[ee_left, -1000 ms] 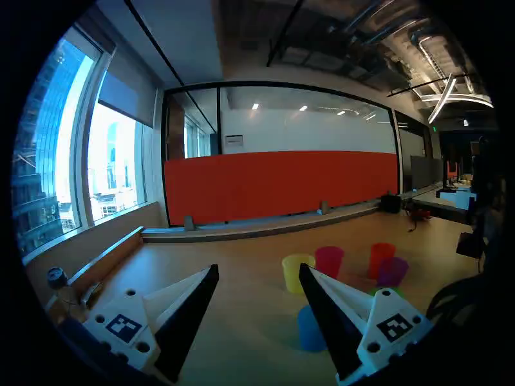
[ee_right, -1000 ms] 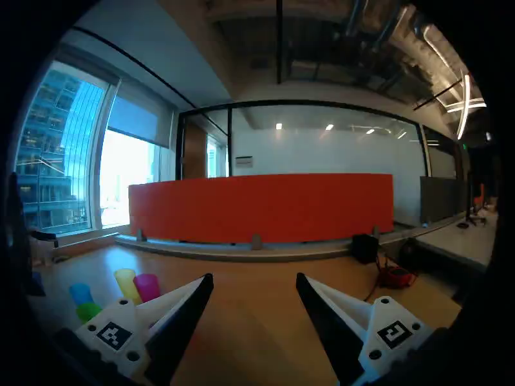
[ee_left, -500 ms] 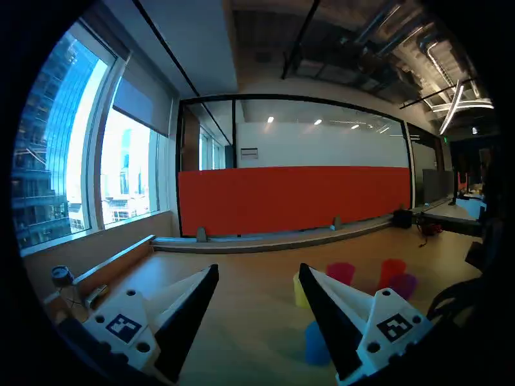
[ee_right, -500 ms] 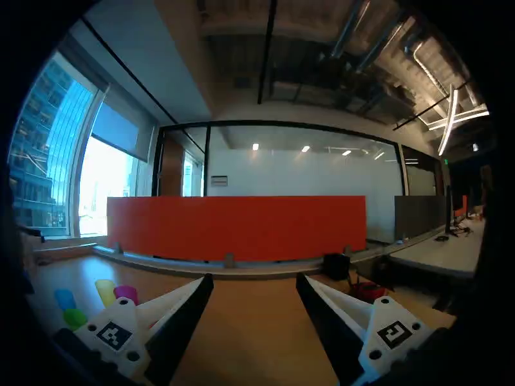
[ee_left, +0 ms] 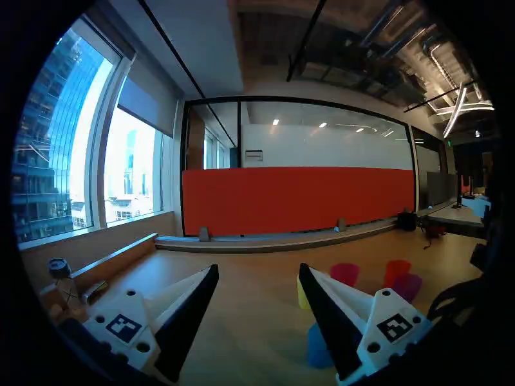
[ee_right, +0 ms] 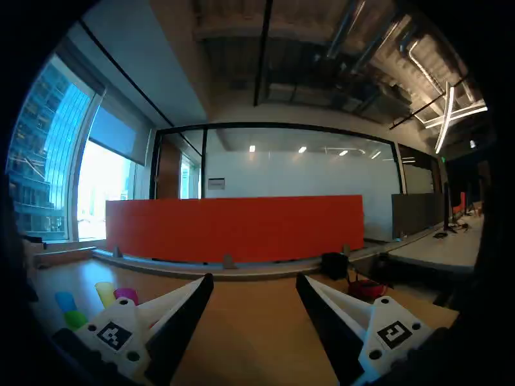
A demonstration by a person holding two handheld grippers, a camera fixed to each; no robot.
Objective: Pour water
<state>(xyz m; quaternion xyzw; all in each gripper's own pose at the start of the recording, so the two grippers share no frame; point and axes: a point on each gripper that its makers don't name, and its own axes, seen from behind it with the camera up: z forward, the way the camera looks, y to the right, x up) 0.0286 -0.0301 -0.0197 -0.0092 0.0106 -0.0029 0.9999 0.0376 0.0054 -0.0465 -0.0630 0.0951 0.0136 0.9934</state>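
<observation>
Several coloured plastic cups stand on a long wooden table (ee_left: 257,302). In the left gripper view a blue cup (ee_left: 317,346) is nearest, partly behind my right finger, with a yellow cup (ee_left: 300,293), a pink cup (ee_left: 346,273), an orange cup (ee_left: 396,270) and a purple cup (ee_left: 409,284) beyond. My left gripper (ee_left: 257,283) is open above the table, nothing between its fingers. In the right gripper view my right gripper (ee_right: 254,289) is open and empty; a blue cup (ee_right: 64,301), a green cup (ee_right: 74,319), a yellow cup (ee_right: 105,293) and a pink cup (ee_right: 126,295) sit far left.
A red partition (ee_left: 296,199) runs along the table's far edge. Tall windows (ee_left: 58,167) line the left side, with a small gauge-like object (ee_left: 58,267) on the ledge. A black box (ee_right: 335,265) and red cable (ee_right: 364,289) lie on the table at right.
Both grippers tilted upward, so the table and cups slid lower in view and more ceiling shows. Both stay open and empty.
</observation>
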